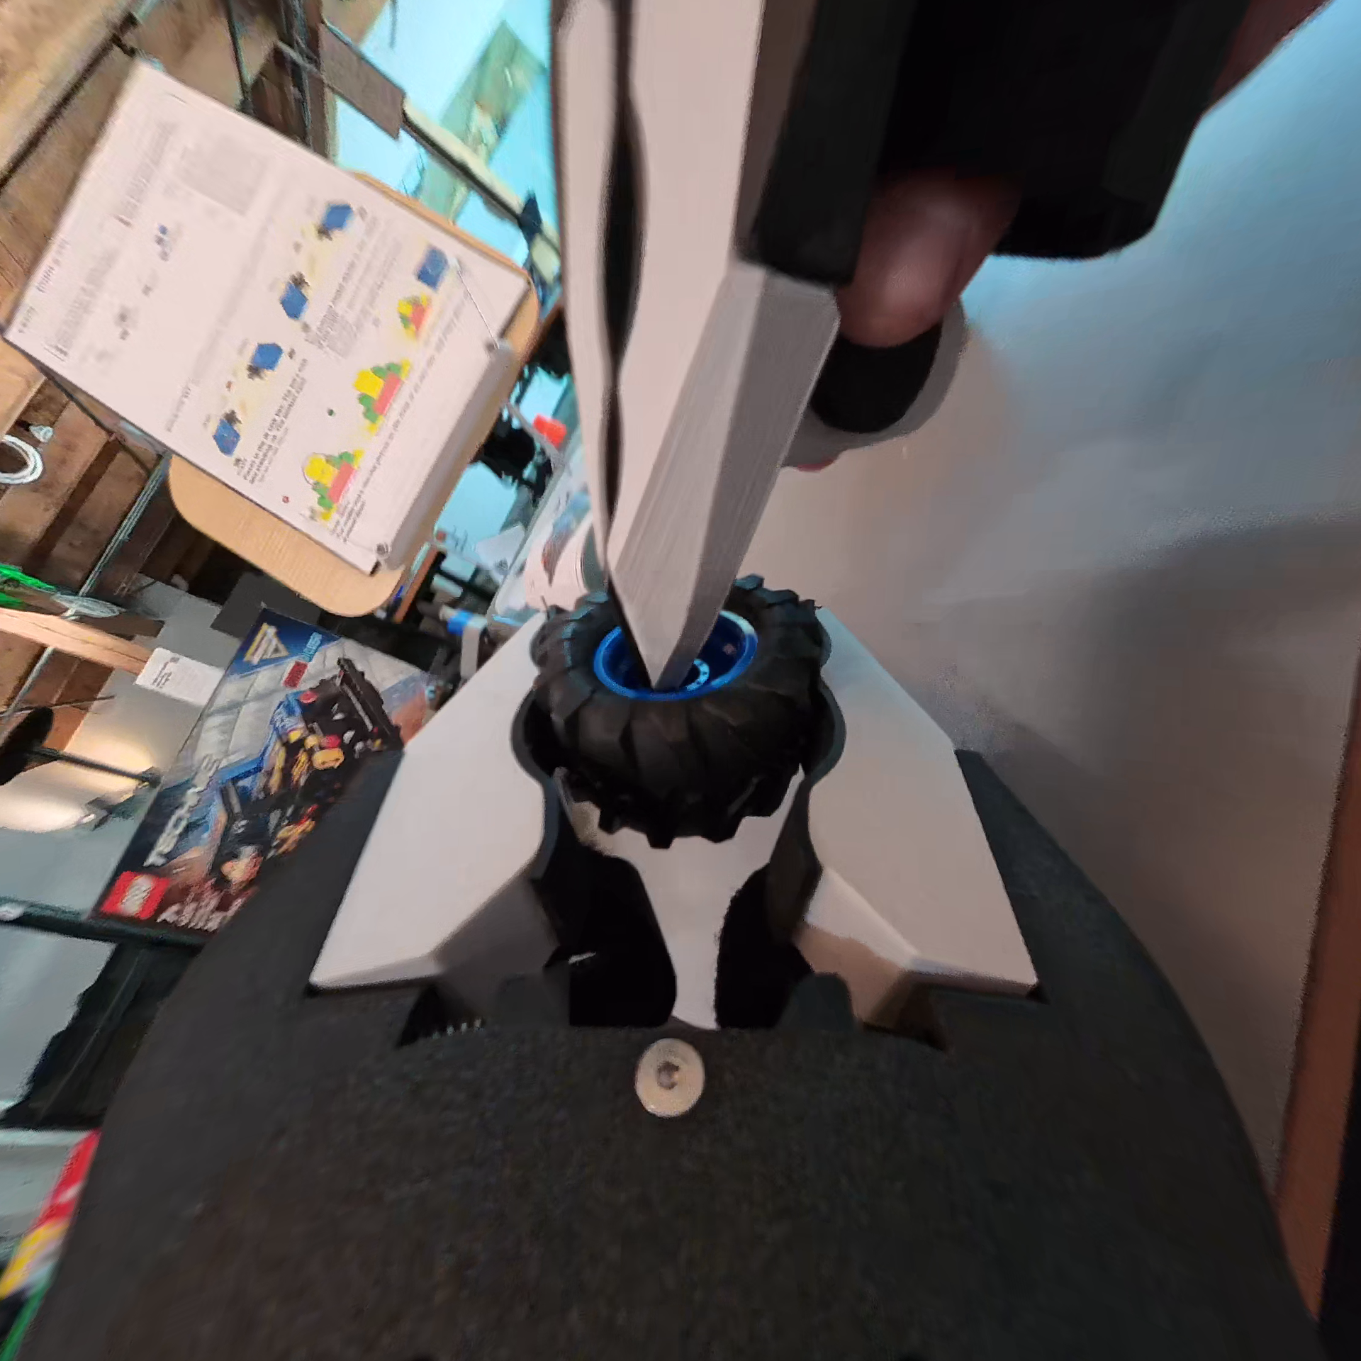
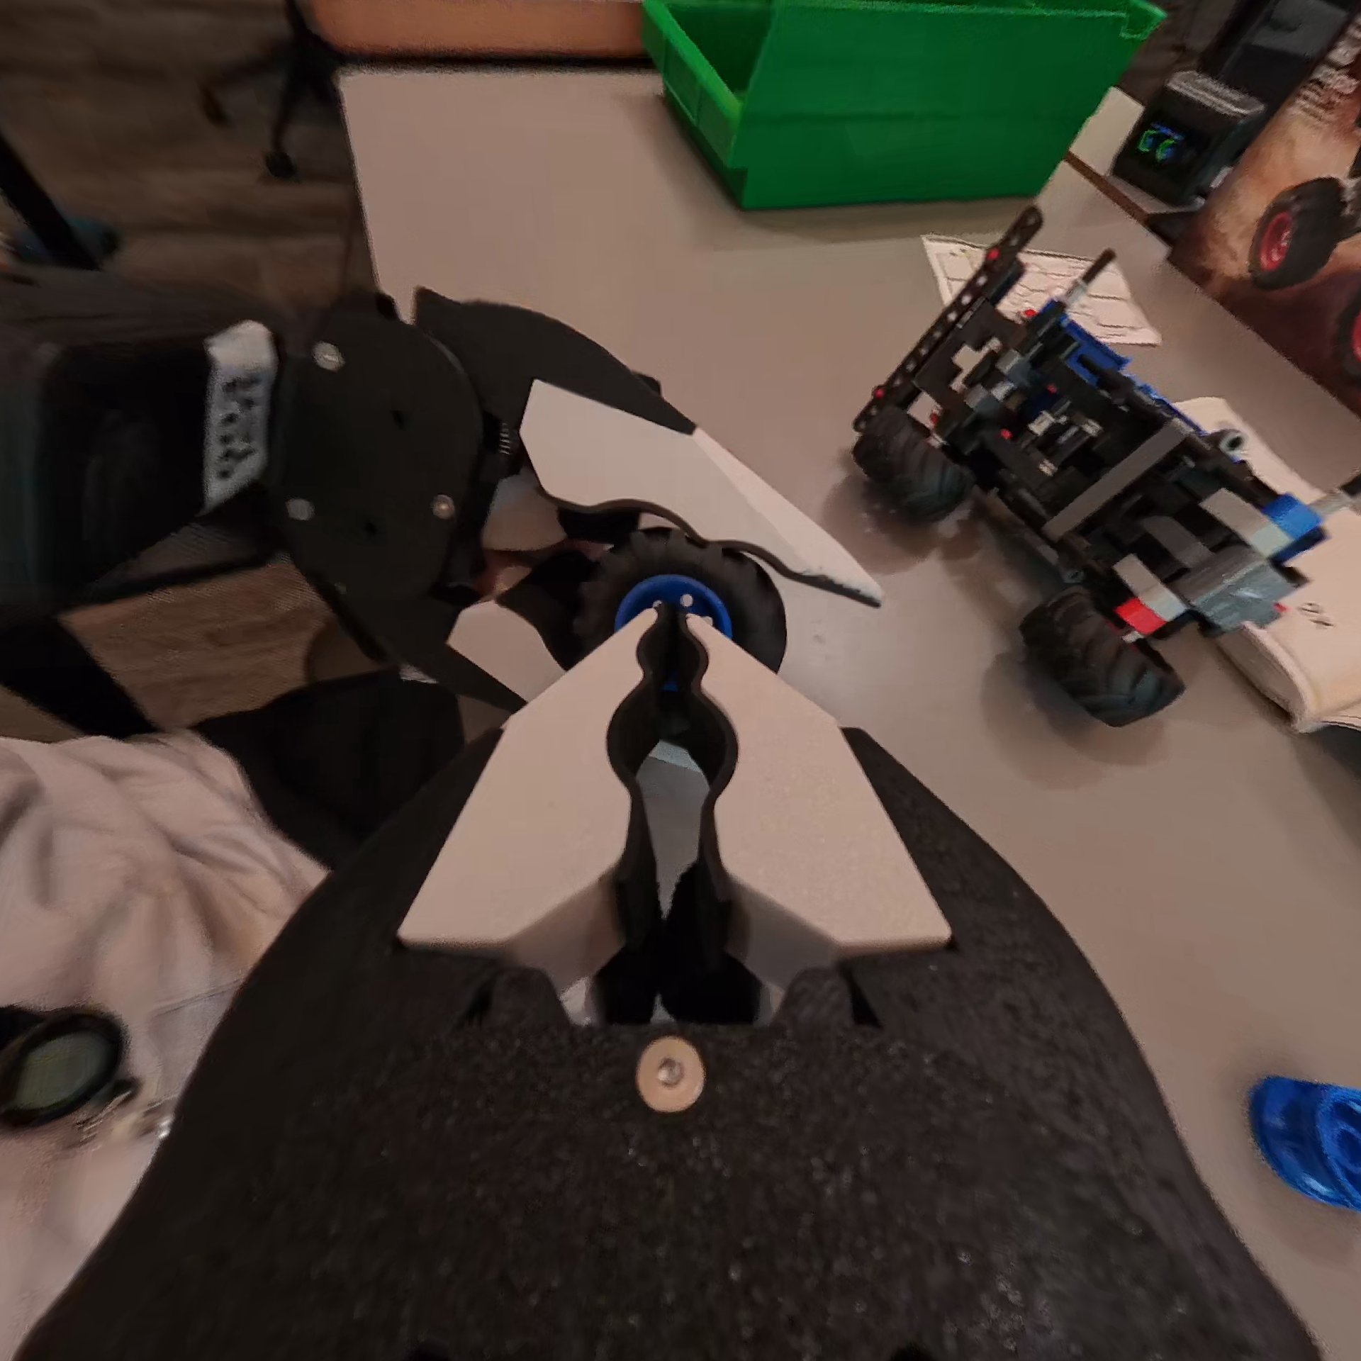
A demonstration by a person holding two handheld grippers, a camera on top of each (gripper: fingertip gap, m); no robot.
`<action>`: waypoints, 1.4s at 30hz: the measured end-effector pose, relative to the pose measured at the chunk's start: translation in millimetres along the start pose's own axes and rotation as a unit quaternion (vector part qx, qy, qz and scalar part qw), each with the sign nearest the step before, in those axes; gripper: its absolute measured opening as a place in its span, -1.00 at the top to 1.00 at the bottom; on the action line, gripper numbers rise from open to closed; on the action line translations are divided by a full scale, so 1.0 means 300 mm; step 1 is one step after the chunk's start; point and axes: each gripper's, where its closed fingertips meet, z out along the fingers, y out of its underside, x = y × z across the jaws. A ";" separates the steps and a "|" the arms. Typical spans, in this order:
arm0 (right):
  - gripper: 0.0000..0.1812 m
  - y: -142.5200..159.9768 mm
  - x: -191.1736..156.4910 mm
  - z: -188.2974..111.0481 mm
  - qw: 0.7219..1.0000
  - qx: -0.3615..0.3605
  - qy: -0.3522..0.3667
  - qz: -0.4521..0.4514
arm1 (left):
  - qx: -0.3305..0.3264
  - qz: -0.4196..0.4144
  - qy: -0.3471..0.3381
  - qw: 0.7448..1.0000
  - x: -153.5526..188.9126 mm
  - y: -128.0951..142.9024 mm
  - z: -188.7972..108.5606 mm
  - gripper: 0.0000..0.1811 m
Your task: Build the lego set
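My left gripper (image 1: 681,648) is shut on a black tyre (image 1: 663,744) with a blue rim (image 1: 736,641), gripping it by the tread. My right gripper (image 1: 658,677) comes down from above, shut, with its tips pressed into the rim's hub. In the right wrist view the right gripper (image 2: 666,611) touches the blue rim (image 2: 707,600), and a left gripper finger (image 2: 663,471) lies over the tyre (image 2: 758,611). Whether a small piece sits between the right tips is hidden. A partly built black and blue truck (image 2: 1068,471) stands on the table at the right.
An open instruction booklet (image 2: 1281,663) lies under the truck's front. A green bin (image 2: 884,96) stands at the back of the grey table (image 2: 589,258). A loose blue rim (image 2: 1311,1149) lies at the near right. An instruction sheet on a board (image 1: 272,309) and the set's box (image 1: 258,773) are at the left. My hands' fingertips stand some 5 cm from each other.
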 end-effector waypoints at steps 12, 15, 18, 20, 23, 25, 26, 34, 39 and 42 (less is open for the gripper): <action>0.40 -0.052 -0.041 -0.061 0.938 0.075 -0.234 0.245 | 0.124 -0.050 -0.060 0.989 -0.096 -0.131 -0.086 0.24; 0.62 -0.094 -0.065 -0.057 0.900 0.103 -0.294 0.305 | 0.135 -0.045 -0.065 0.988 -0.095 -0.143 -0.095 0.22; 0.69 -0.092 -0.054 -0.047 0.889 0.107 -0.299 0.331 | 0.132 -0.054 -0.056 0.988 -0.085 -0.139 -0.090 0.21; 0.69 -0.074 -0.027 -0.040 0.908 0.104 -0.262 0.309 | 0.112 -0.077 -0.033 0.990 -0.070 -0.116 -0.072 0.21; 0.69 -0.053 0.085 -0.052 0.977 0.108 -0.095 0.160 | 0.101 -0.143 0.009 0.984 -0.069 -0.092 -0.063 0.10; 0.69 -0.050 0.168 -0.089 0.992 0.098 0.074 -0.039 | 0.114 -0.209 0.048 0.970 -0.079 -0.095 -0.071 0.15; 0.69 -0.062 0.156 -0.107 0.977 0.100 0.120 -0.146 | 0.121 -0.244 0.071 0.960 -0.085 -0.098 -0.075 0.18; 0.69 -0.056 0.017 -0.128 0.822 0.111 0.226 -0.511 | 0.141 -0.123 0.099 0.977 -0.038 -0.107 -0.102 0.52; 0.69 -0.054 -0.025 -0.121 0.808 0.118 0.207 -0.538 | 0.124 0.007 0.064 0.990 -0.008 -0.117 -0.087 0.66; 0.68 -0.045 -0.019 -0.125 0.805 0.115 0.208 -0.543 | 0.120 0.078 0.025 0.989 -0.011 -0.123 -0.081 0.65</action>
